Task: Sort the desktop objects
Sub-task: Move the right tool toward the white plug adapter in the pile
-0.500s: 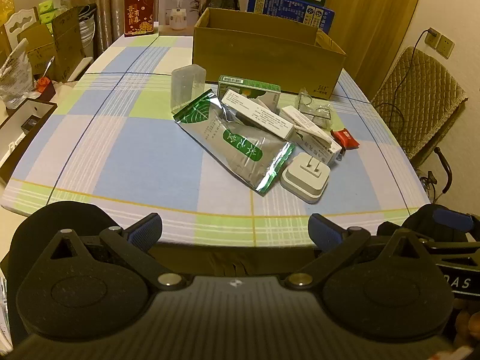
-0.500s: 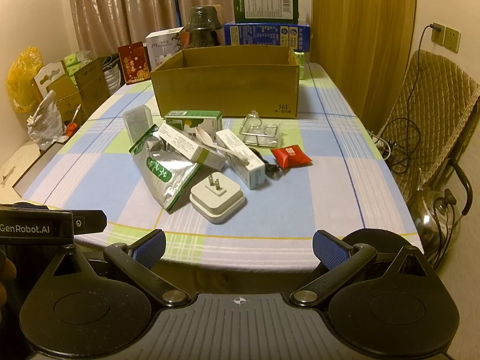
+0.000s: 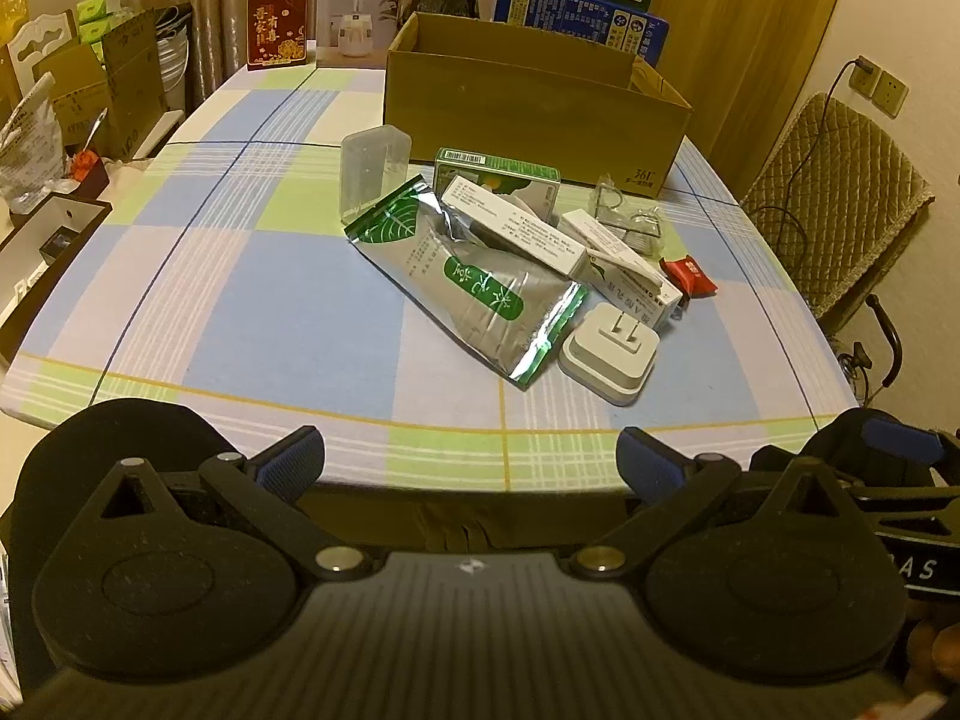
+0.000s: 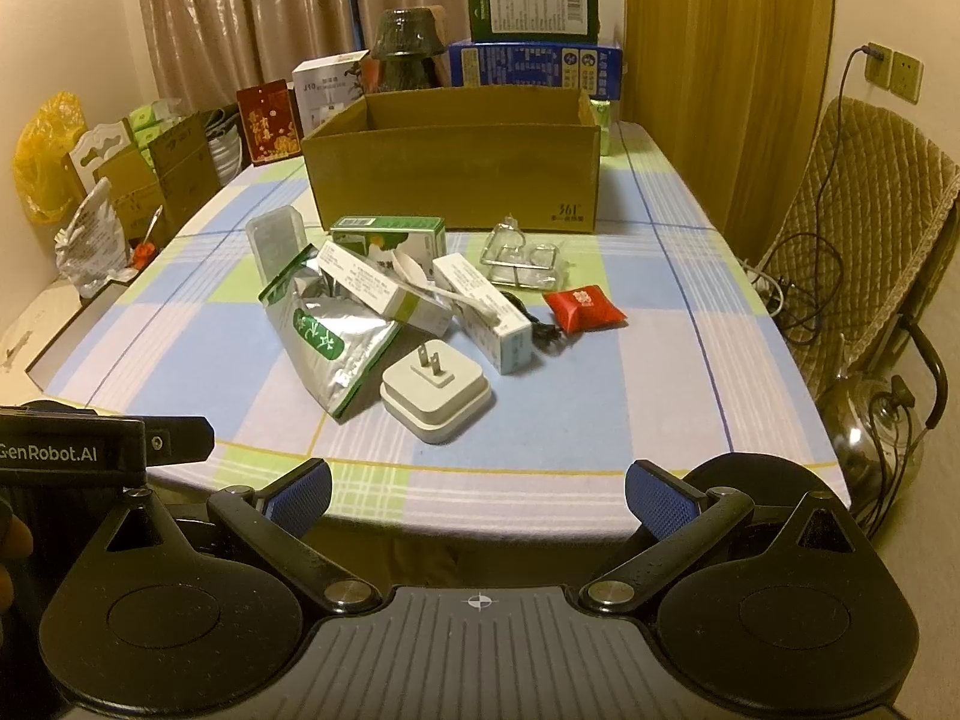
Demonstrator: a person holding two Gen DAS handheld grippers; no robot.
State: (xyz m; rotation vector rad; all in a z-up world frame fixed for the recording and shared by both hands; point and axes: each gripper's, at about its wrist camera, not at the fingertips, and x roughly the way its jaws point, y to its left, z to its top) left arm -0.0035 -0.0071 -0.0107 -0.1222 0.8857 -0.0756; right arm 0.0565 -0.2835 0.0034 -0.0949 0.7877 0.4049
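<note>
Beyond the near table edge, the white plug adapter point(image 4: 436, 399) lies closest in the pile, with the cardboard box point(image 4: 450, 174) behind it. Right gripper point(image 4: 478, 498) and left gripper point(image 3: 470, 461) both gape wide, empty. The adapter sits almost dead ahead of the right one, so that hand seems nearer.

Both views are dim and warm, with a yellow-orange cast from indoor light overhead. The silver foil bag point(image 3: 474, 288) catches bright glare, and the white plug point(image 4: 435, 399) throws a soft shadow. Fisheye bending curves the table point(image 3: 240, 300) edges, and the corners go black. The far boxes and curtains look soft and grainy.
</note>
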